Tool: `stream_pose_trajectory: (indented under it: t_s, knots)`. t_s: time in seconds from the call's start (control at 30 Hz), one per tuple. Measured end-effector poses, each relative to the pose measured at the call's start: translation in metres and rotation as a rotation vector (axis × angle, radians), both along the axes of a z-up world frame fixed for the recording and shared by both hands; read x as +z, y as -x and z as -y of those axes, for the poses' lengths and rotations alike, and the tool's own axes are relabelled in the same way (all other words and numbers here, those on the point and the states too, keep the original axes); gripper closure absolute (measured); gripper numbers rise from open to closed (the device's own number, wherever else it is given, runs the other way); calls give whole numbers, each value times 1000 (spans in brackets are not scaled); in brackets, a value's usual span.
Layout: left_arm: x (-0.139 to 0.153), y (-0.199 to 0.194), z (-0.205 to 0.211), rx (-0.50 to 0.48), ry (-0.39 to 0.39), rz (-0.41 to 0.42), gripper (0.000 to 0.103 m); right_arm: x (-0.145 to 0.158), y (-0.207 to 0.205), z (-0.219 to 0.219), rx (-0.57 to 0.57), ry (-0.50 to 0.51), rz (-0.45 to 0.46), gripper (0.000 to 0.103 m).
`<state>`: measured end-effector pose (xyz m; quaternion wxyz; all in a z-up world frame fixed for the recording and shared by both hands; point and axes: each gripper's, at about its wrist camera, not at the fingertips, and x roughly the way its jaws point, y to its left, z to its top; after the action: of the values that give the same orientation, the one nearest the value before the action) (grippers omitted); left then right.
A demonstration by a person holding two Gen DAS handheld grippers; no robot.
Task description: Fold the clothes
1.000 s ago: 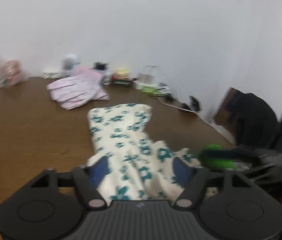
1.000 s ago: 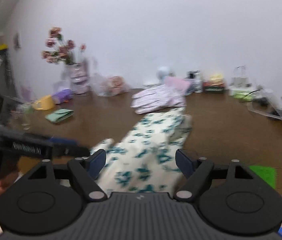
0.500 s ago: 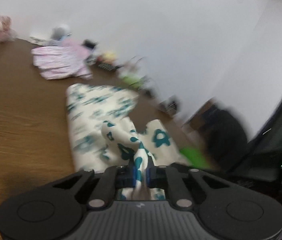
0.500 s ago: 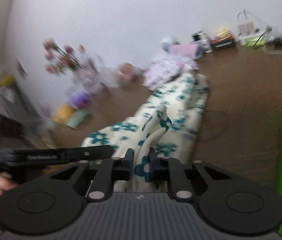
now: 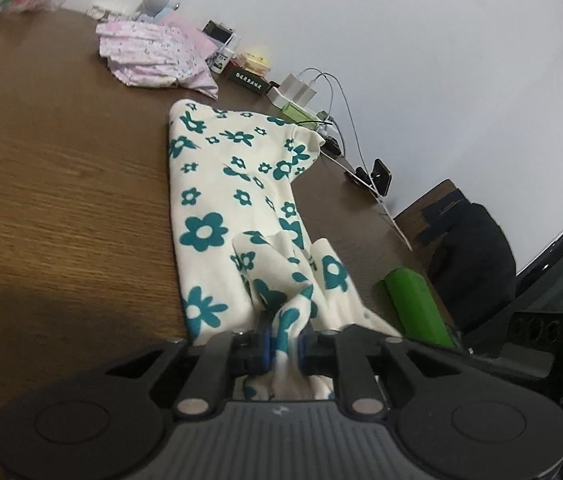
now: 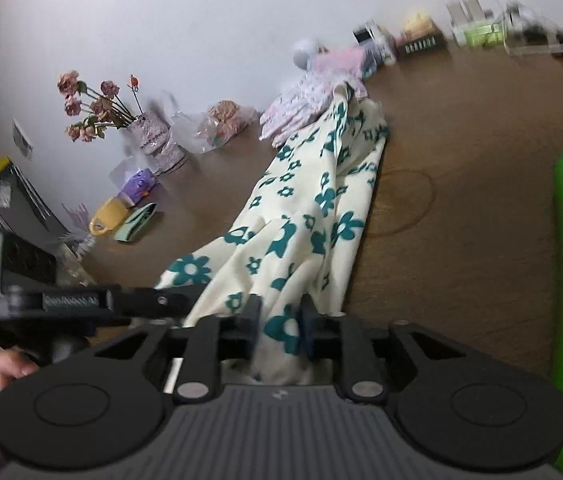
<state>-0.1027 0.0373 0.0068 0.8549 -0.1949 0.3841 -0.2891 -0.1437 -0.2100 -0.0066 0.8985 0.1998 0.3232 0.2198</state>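
On the brown wooden table (image 5: 53, 184) lies a cream cloth with teal flowers (image 5: 217, 184). Its far end rests flat on the wood, and its near end is bunched up and lifted. The left gripper (image 5: 284, 347) has its two blue pads (image 5: 266, 344) squeezed tight on a fold of the cloth. From the other side, the right gripper (image 6: 281, 330) pinches the near edge of the same cloth (image 6: 313, 216) between its closed fingers, and a big teal flower sits right in the pinch. A black tool with a hand on it (image 6: 13, 366) shows at the left of the right camera view, beside the cloth. Farther back on the table is a pile of pink clothes (image 5: 153, 56), just past the cloth's far end. Near the wall stand dried pink flowers in a vase (image 6: 149, 132), a clear bag (image 6: 217, 124), and a yellow cup (image 6: 107, 216). A bright green thing (image 5: 417, 304) lies to the right of the cloth.
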Motion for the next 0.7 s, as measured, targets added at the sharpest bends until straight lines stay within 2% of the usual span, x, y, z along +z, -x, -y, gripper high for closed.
stream_pose_trajectory:
  t_s: [0.03, 0.07, 0.13, 0.2, 0.27, 0.3, 0.33, 0.37, 0.43, 0.53, 0.57, 0.63, 0.67, 0.7]
  knots:
    - [7, 2, 0, 8, -21, 30, 79, 3, 2, 0, -7, 19, 7, 59]
    - [14, 3, 1, 16, -43, 59, 76, 8, 6, 0, -11, 35, 27, 58]
    - [30, 10, 2, 25, -72, 139, 65, 21, 15, 1, -10, 58, 99, 58]
    - [43, 16, 6, 14, -83, 221, 65, 38, 26, 1, -18, 87, 200, 59]
    - [48, 20, 16, -13, -116, 280, 65, 45, 31, -1, -3, 102, 253, 71]
    - [45, 18, 24, -28, -150, 281, 69, 48, 33, -2, 7, 108, 275, 83]
    - [39, 14, 31, -30, -200, 252, 83, 47, 31, -5, 27, 110, 263, 91]
    - [33, 10, 39, -31, -247, 224, 89, 41, 25, -9, 38, 120, 229, 92]
    - [16, 3, 44, -23, -286, 188, 88, 24, 14, -19, 50, 154, 151, 92]
    - [14, 5, 34, -32, -258, 197, 83, 13, 10, -22, 51, 179, 116, 92]
    - [19, 8, 30, -37, -255, 214, 79, 18, 12, -20, 52, 182, 124, 90]
    - [33, 16, 21, -51, -250, 275, 60, 32, 21, -13, 71, 196, 183, 85]
    - [41, 23, 17, -69, -250, 322, 54, 40, 26, -10, 92, 210, 222, 78]
    - [46, 30, 13, -107, -258, 360, 45, 48, 35, -8, 134, 231, 272, 57]
